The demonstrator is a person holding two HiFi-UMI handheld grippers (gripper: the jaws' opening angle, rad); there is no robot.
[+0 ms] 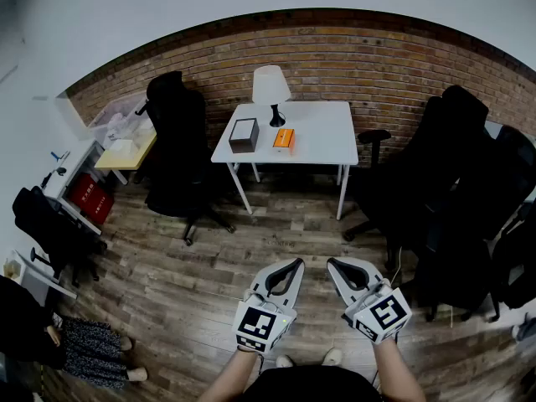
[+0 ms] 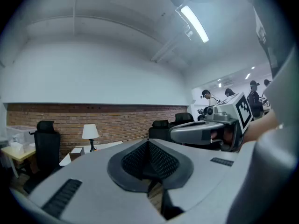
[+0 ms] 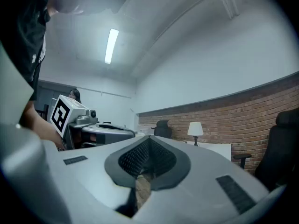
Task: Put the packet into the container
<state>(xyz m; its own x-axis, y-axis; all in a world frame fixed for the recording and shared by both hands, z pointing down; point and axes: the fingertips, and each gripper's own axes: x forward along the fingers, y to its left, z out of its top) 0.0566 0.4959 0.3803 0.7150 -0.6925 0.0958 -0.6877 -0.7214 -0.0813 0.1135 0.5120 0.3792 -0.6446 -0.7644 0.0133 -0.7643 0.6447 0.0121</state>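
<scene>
Orange packet (image 1: 284, 138) on white table (image 1: 328, 131)

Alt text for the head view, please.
The left claw and right claw, both shut and empty, sit side by side over a wooden floor. Ahead, a white table by a brick wall holds a lamp, dark container and orange packet.

The white counter (image 1: 327, 132) carries a dark container (image 1: 244, 135), an orange packet (image 1: 284, 138) and a lamp (image 1: 270, 90).
</scene>
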